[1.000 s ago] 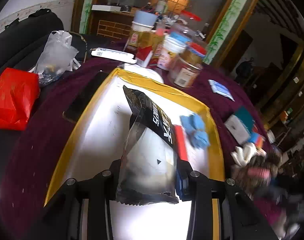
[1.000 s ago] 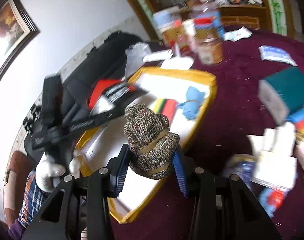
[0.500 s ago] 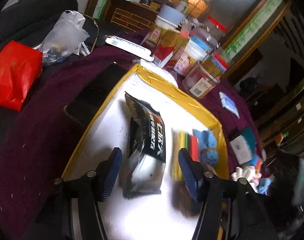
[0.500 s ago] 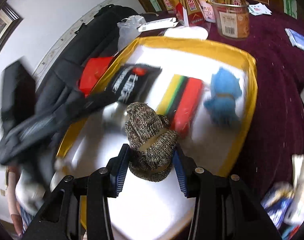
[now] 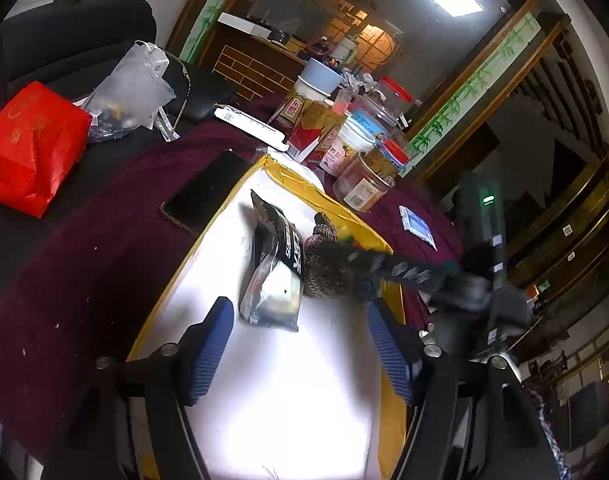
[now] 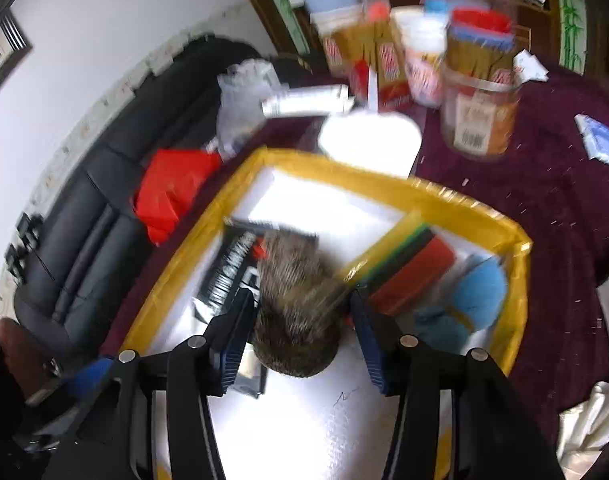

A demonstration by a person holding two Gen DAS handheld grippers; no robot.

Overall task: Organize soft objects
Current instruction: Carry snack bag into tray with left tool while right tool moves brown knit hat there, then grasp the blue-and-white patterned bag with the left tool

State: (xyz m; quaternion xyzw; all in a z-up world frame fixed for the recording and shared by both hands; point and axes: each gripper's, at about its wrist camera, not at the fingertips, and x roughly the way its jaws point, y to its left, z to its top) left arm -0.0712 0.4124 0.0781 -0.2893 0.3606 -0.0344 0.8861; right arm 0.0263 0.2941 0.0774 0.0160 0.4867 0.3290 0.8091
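Observation:
A white tray with a yellow rim [image 5: 280,172] [image 6: 456,196] lies on the maroon tablecloth. My left gripper [image 5: 300,344] is open and empty above the tray, just short of a black-and-clear packet [image 5: 274,276] lying flat in it. My right gripper [image 6: 300,328] is shut on a brown knitted roll [image 6: 296,304] and holds it low over the tray, beside the packet [image 6: 232,268]. The roll [image 5: 324,268] and the right gripper also show in the left wrist view, blurred. A striped red-green-yellow cloth [image 6: 408,268] and a blue soft bundle [image 6: 476,292] lie in the tray's right part.
Jars and snack boxes [image 5: 344,136] [image 6: 424,56] crowd the table behind the tray. A black phone [image 5: 208,192] lies left of the tray. A red bag [image 5: 28,144] and a clear plastic bag [image 5: 132,88] sit on the black sofa. A blue-white packet [image 5: 418,226] lies to the right.
My left gripper let go of the packet, opened and drew back. My right gripper carried the knitted roll over the tray and down beside the packet.

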